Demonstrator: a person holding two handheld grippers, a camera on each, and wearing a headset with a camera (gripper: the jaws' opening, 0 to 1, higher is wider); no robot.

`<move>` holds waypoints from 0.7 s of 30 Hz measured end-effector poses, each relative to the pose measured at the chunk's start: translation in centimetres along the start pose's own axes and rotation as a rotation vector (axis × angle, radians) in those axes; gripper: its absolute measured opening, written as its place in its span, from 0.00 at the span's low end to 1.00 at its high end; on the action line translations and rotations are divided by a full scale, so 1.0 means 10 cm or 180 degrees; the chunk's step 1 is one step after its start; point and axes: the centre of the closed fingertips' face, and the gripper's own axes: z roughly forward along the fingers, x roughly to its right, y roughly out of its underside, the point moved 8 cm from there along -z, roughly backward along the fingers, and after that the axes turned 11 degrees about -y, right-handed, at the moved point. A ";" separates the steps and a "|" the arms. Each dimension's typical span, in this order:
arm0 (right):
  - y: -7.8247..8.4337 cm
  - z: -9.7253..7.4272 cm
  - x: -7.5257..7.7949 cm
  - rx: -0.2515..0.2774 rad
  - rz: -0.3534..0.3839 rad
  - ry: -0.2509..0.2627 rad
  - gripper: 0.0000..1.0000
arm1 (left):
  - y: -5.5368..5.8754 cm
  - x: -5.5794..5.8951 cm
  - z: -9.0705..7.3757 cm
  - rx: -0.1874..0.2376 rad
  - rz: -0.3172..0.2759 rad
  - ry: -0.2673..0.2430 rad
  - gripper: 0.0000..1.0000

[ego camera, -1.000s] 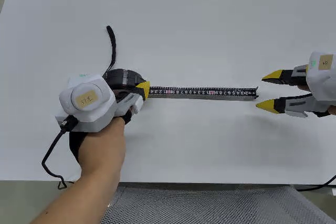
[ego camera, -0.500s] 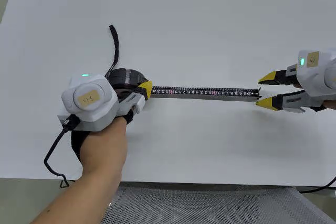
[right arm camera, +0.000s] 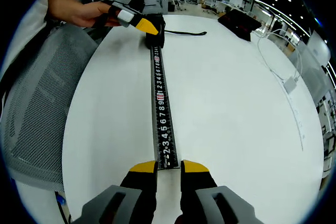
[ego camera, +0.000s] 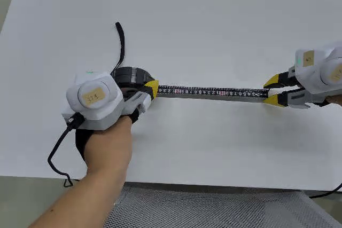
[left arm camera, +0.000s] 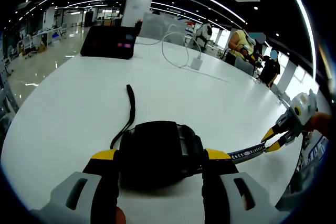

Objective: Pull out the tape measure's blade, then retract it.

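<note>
1. Two grippers were in play: left gripper (ego camera: 143,95) had its jaws pressed onto the black tape measure case (ego camera: 128,77) from both sides, holding it down on the white table (ego camera: 214,25), left of middle and nearer the front edge.
2. Blade (ego camera: 214,92) lay flat, pulled out, with its long axis running from the case straight toward the table's right edge.
3. Right gripper (ego camera: 271,91) sat at the blade's free end, jaws narrowed either side of it. In the right gripper view the end filled the gap between the jaws, so it looked pinched across its width.
4. Judgement: the pull-out looked done and retracting came next. The blade lined up with the right gripper's jaws, so that gripper would travel along the axis toward the case.
5. Wrist strap (ego camera: 120,41) trailed toward the far edge, away from the blade.
</note>
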 end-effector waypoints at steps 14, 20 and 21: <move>0.00 0.02 0.01 -0.0052 0.0024 -0.0025 0.11 | 0.00 0.01 0.00 -0.0024 -0.0006 -0.0023 0.61; 0.01 0.02 0.00 -0.0041 0.0039 -0.0015 0.11 | -0.01 0.00 0.01 -0.0048 0.0013 -0.0018 0.60; 0.01 0.02 0.00 -0.0044 0.0034 -0.0014 0.11 | -0.01 0.00 0.01 -0.0052 0.0020 -0.0018 0.60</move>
